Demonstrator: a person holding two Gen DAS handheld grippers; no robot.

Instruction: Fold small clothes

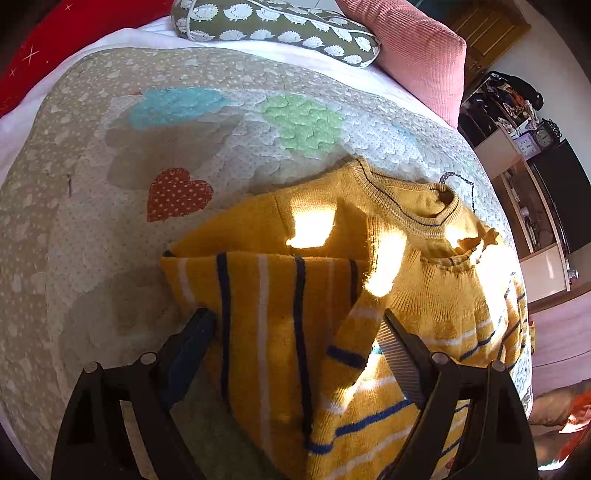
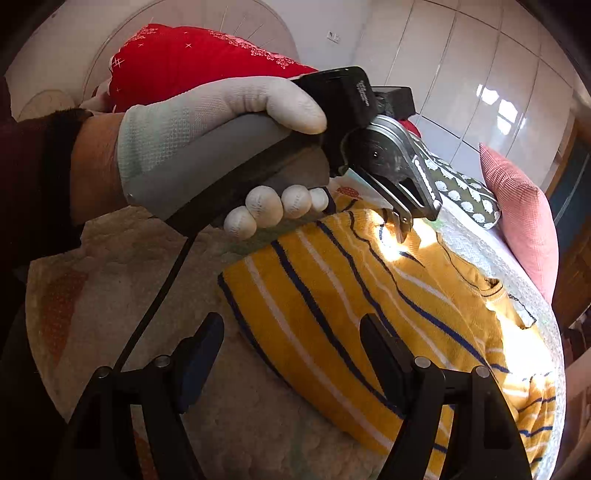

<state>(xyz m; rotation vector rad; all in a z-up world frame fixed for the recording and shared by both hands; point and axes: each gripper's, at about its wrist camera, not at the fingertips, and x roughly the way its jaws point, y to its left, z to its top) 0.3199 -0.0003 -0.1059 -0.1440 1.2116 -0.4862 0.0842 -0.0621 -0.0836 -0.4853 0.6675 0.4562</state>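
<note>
A small yellow sweater [image 1: 332,280] with blue and white stripes lies partly folded on the quilt, its collar [image 1: 410,199] at the far side. My left gripper [image 1: 295,321] is open, its jaws spread just above the folded striped part. In the right wrist view the sweater [image 2: 351,306] lies ahead. My right gripper [image 2: 291,328] is open and empty over its near edge. The left gripper [image 2: 402,225], held by a gloved hand [image 2: 221,122], hovers over the sweater's far part.
The sweater rests on a grey patchwork quilt [image 1: 110,206] with a red heart [image 1: 177,192]. A hedgehog-print pillow [image 1: 273,26], a pink cushion [image 1: 417,48] and a red cushion [image 2: 192,55] lie at the bed's far end. Shelves [image 1: 524,147] stand to the right.
</note>
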